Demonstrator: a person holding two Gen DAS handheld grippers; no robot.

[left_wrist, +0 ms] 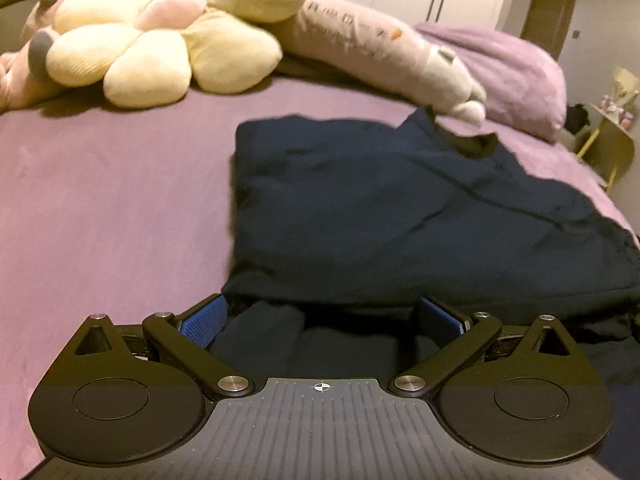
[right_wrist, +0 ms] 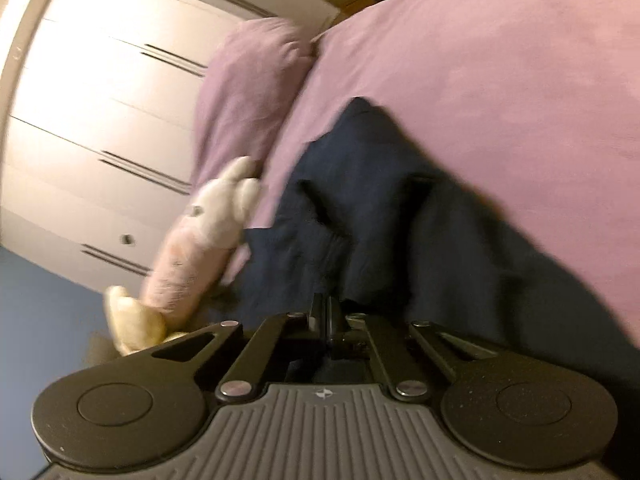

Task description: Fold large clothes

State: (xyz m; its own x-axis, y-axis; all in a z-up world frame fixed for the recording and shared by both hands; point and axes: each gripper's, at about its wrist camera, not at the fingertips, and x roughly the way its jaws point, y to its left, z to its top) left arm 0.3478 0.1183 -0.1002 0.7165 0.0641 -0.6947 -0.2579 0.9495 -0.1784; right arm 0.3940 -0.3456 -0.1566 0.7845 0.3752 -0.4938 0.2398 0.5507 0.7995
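Dark navy cloth is seen bunched right against the left gripper (left_wrist: 320,312), whose blue-padded fingers (left_wrist: 206,320) are spread wide, with a roll of the fabric lying between them but not pinched. One garment (left_wrist: 400,208), a large navy one, is laid on the purple bed sheet (left_wrist: 100,200), already doubled into a rough rectangle with its near edge at the left gripper and its far corner close to the pillow (left_wrist: 512,64). From the right wrist view, the right gripper (right_wrist: 329,312) is shown with its fingers pressed together; dark cloth lies directly past the tips, but whether a fold of it is nipped between them cannot be told, since the contact is blurred and dark.

A middle fold is judged to be in hand: the garment has been narrowed, and the near hem is being taken up so that it can be carried over toward the far edge. For the next move, the left gripper would need to be closed on the near edge, and both corners lifted level so that the layers are not dragged askew.

By count: one garment, two grippers, one purple pillow, one cream flower cushion (left_wrist: 160,40), one long pink plush toy (left_wrist: 380,48), and part of another pink toy (left_wrist: 24,72) at the left edge. White wardrobe doors (right_wrist: 100,120) are seen beyond the bed
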